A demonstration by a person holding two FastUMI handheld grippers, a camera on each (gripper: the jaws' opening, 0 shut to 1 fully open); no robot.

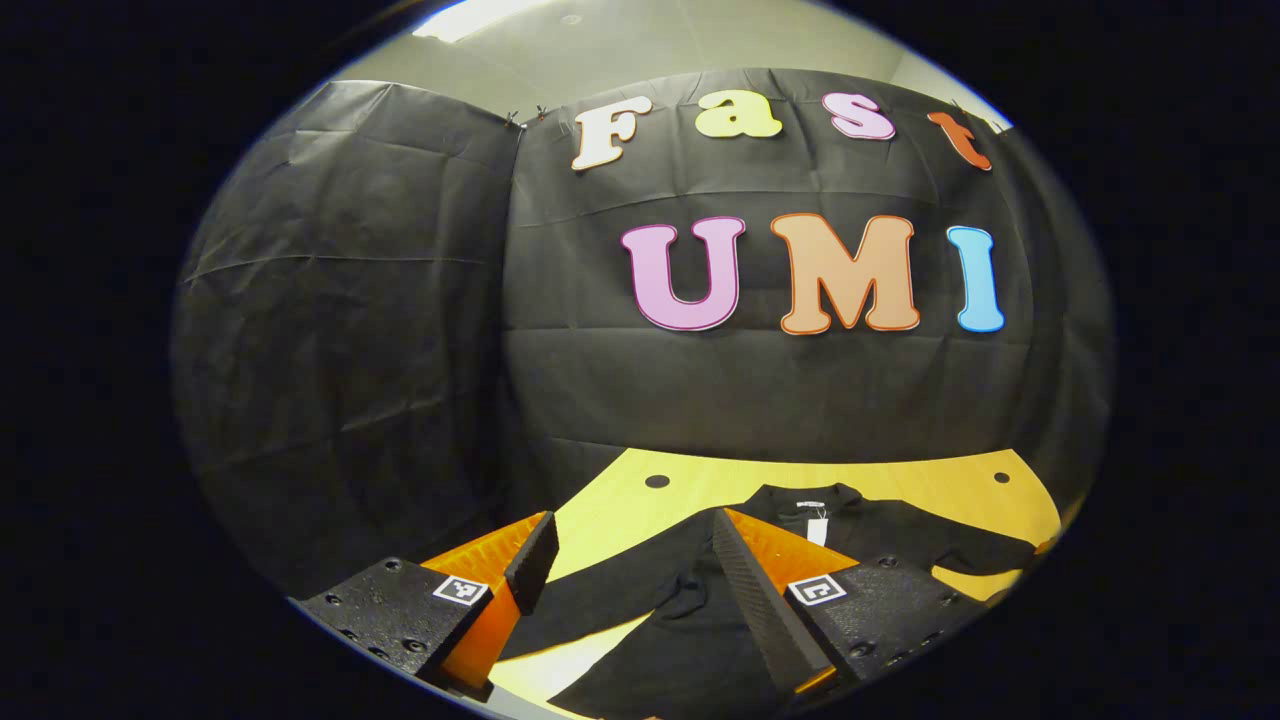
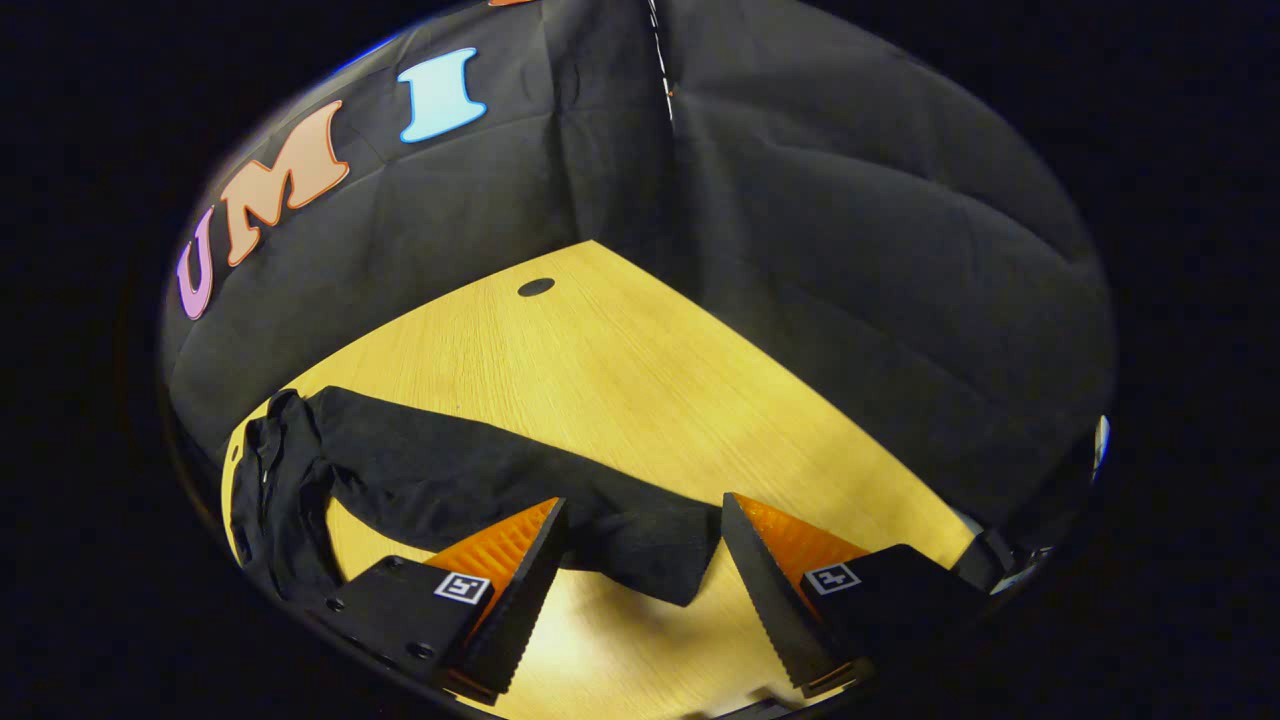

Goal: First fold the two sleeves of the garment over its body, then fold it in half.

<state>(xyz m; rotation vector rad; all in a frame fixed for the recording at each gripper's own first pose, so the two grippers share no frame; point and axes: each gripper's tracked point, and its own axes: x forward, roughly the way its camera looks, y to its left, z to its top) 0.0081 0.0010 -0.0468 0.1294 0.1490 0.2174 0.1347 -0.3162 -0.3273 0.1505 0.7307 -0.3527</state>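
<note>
A black long-sleeved garment (image 1: 700, 600) lies flat on the yellow wooden table (image 1: 620, 500), collar and white tag (image 1: 817, 530) at the far side. One sleeve (image 1: 590, 595) stretches across between the fingers of my left gripper (image 1: 625, 550), which hovers open above it. In the right gripper view the other sleeve (image 2: 480, 470) runs out from the garment's body (image 2: 275, 500) at the left, its cuff end (image 2: 660, 560) lying between the fingers of my right gripper (image 2: 640, 530). That gripper is open and just over the cuff, not pressing on it.
Black cloth walls (image 2: 850, 250) close the table in at the back and the right. Two round holes (image 1: 657, 481) (image 2: 536, 287) sit in the tabletop near the far edge. Bare wood (image 2: 620, 380) stretches beyond the right sleeve.
</note>
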